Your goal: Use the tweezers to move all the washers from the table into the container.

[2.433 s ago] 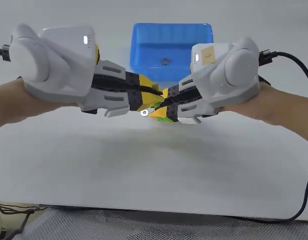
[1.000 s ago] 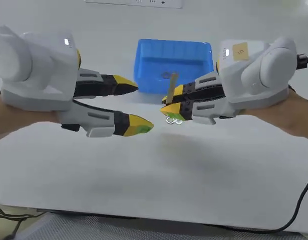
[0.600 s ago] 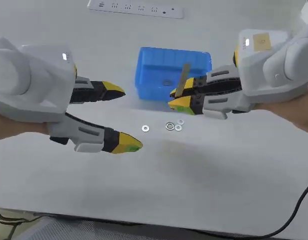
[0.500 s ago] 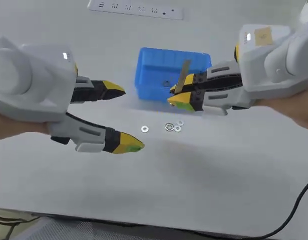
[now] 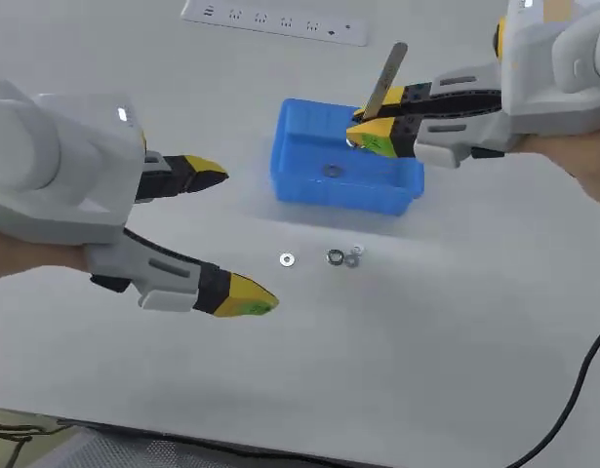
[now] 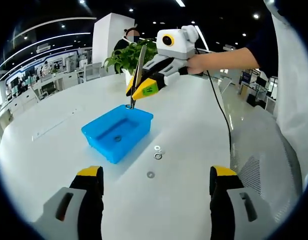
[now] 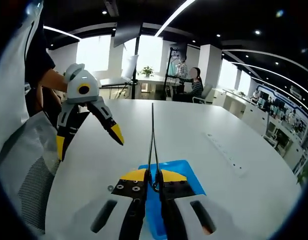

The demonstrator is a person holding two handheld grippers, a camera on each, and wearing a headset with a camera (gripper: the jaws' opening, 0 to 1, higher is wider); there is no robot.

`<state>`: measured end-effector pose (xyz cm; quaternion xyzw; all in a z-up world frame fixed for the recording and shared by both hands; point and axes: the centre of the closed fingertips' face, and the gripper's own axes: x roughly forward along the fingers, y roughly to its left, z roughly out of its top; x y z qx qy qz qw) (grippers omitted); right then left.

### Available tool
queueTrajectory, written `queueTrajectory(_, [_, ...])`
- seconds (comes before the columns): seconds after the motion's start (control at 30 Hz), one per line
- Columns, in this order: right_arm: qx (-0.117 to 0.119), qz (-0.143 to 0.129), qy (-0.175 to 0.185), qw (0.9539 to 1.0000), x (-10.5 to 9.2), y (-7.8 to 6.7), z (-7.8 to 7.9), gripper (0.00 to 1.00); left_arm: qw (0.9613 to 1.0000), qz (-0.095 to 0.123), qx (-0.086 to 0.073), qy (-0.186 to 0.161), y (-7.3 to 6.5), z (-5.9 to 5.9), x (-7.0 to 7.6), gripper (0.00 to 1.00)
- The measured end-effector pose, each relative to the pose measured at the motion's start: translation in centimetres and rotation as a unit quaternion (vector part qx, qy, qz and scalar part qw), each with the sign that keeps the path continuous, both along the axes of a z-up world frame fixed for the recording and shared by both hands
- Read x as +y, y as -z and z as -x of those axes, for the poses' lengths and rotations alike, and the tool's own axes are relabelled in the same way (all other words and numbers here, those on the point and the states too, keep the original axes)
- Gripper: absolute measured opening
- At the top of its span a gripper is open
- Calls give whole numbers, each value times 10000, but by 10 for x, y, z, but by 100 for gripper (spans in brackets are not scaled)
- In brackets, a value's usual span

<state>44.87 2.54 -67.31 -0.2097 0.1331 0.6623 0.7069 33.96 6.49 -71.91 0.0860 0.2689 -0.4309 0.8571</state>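
My right gripper (image 5: 366, 133) is shut on metal tweezers (image 5: 385, 70), which stand tilted with their tips down over the far rim of the blue container (image 5: 397, 195). From the left gripper view, the tweezers (image 6: 137, 70) end just above the container (image 6: 101, 142). What the tips hold is too small to tell. One washer (image 5: 332, 172) lies inside the container. Three washers (image 5: 335, 257) lie on the white table in front of it. My left gripper (image 5: 236, 239) hovers open at the near left, empty.
A white power strip (image 5: 275, 19) lies at the table's far edge. A black cable (image 5: 582, 390) trails from the right gripper along the right side. Other people sit at a far table (image 7: 186, 75). The front edge runs along the bottom of the head view.
The right gripper has carried the tweezers up and away from the washers to the container's far rim. The left gripper, close beside the right one earlier, has drawn back and opened.
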Motion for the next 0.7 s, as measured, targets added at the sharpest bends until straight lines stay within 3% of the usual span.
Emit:
queueTrajectory(0.1, [-7,47,74,10000,0,12,-17,9,9999,136,66,-49,-1,1,0,96])
queueTrajectory(0.4, [138,389,155,9990,0,61,-31,9,9997,29,134,-186,4,0,6,98])
queueTrajectory(0.5, [214,354,238,9989,1,68,-36,9,9995,7,169,-271,6,2,9,98])
queueTrajectory(0.6, [246,367,277,9986,1,75,-36,9,9988,148,236,-411,5,4,12,98])
queueTrajectory(0.7, [267,332,305,9986,1,81,-38,9,9986,90,291,-422,8,7,13,98])
